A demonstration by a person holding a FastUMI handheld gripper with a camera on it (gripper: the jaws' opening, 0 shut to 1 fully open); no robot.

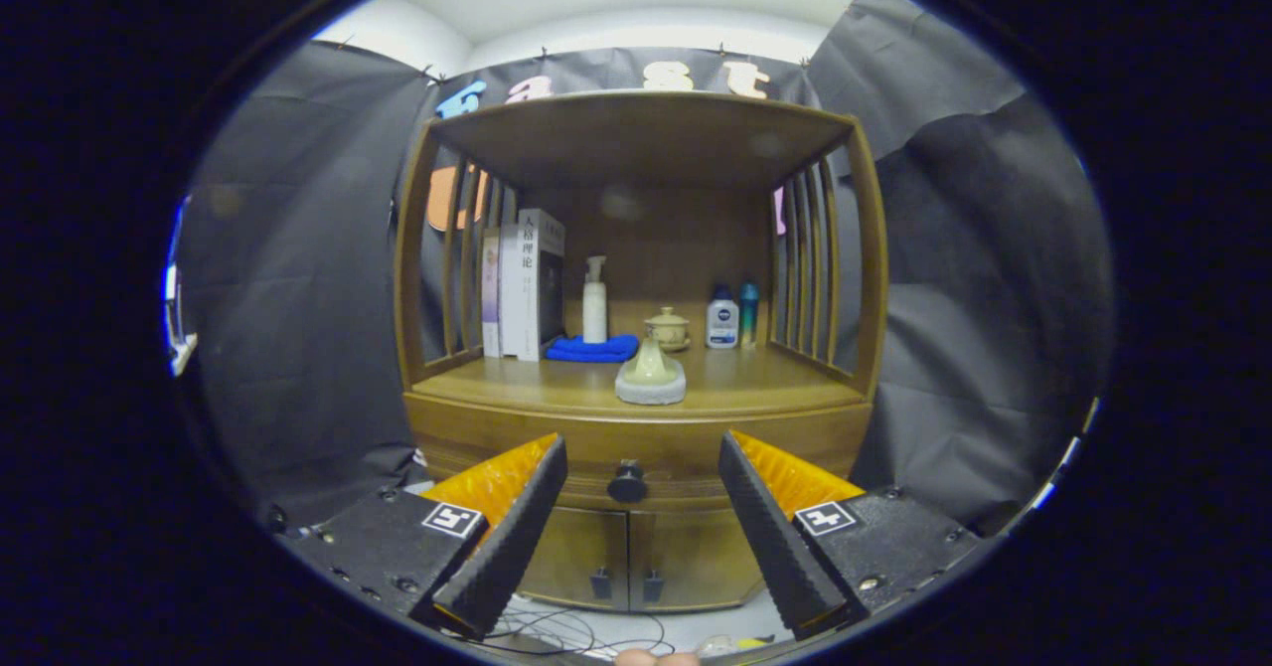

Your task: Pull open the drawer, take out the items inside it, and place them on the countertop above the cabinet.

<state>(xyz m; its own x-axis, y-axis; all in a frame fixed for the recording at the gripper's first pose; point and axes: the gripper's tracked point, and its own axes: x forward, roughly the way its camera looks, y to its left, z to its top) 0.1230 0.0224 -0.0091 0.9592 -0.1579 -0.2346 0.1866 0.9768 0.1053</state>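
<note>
Wooden, honey-brown and curved at the front, the cabinet [636,417] stands against the black cloth wall; its drawer [556,452] is closed, a round dark knob [627,483] at its middle, and what lies inside it is hidden. The hand-held gripper [643,459] is spread wide and holds nothing; the knob sits between the two fingers [517,522], a little beyond their tips and apart from both. Below the drawer are two cabinet doors [626,557] with small dark handles. On the countertop [497,383] above the drawer, near the front edge, a pale green ceramic piece on a grey round base [651,376] stands; behind it are a lidded beige ceramic cup [667,329], a folded blue cloth [593,349], a white pump bottle [594,300], upright books [524,284] at the left, and a white bottle with a blue cap [722,318] just beside a slim teal bottle [748,314] at the right. Thin cables [576,634] lie on the floor in front.
</note>
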